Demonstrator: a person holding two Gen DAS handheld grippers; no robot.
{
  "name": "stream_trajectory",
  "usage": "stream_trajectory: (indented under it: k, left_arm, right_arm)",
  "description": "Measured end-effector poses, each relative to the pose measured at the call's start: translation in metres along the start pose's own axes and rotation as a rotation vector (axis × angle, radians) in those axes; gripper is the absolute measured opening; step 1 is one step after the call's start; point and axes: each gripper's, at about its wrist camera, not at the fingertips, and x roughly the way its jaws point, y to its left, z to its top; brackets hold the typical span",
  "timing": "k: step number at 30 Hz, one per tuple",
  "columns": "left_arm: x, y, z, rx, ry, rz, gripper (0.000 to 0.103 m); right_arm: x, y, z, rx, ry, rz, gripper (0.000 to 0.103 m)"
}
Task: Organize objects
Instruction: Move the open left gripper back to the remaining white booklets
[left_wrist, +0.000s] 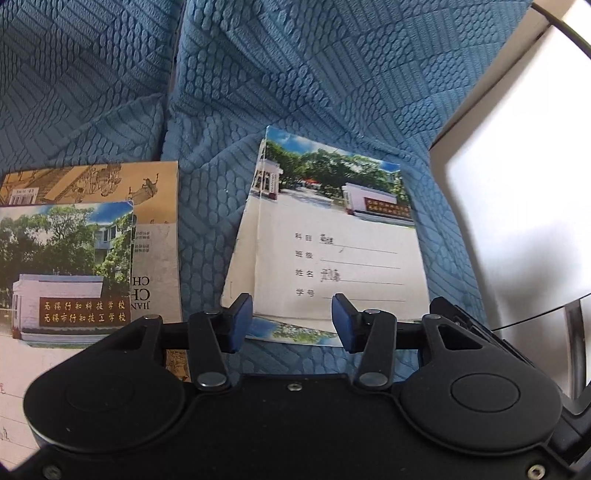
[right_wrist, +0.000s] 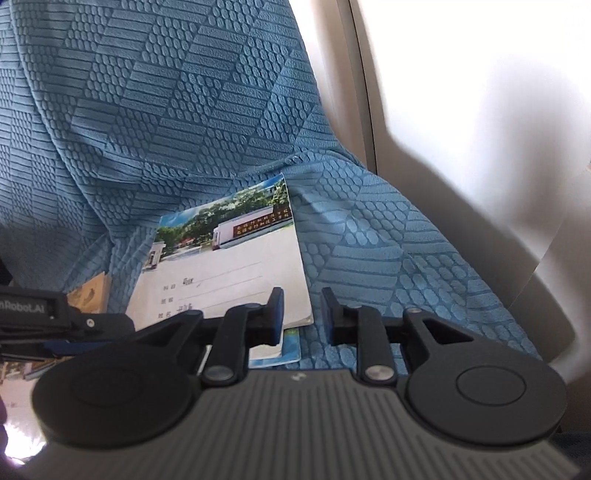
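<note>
Notebook flat on blue quilted cover, white wall beside

Home living room, likely: blue textured sofa cover, school exercise books, white wall.

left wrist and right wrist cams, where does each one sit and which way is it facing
Left wrist: on the left gripper, angled down at a notebook on the blue cover; own jaws open, nothing between; book stack at left.
Right wrist: on the right gripper, angled down at the notebook; own jaws part open over its right edge, left gripper intruding at left.
Shared: the notebook and blue cover.
</note>
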Motion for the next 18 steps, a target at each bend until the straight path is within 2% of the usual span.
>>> stream_trajectory:
  k: [8, 13, 18]
  left_arm:
    - [0.021, 0.014, 0.014, -0.080, 0.044, -0.052, 0.045]
    - [0.026, 0.019, 0.020, -0.134, 0.059, -0.093, 0.050]
    - [0.029, 0.023, 0.024, -0.150, 0.079, -0.124, 0.052]
  right_arm:
    - [0.023, 0.007, 0.002, -0.048, 0.050, -0.060, 0.029]
    - [0.027, 0.011, 0.003, -0.081, 0.029, -0.073, 0.029]
    - [0.030, 0.012, 0.006, -0.087, 0.033, -0.046, 0.019]
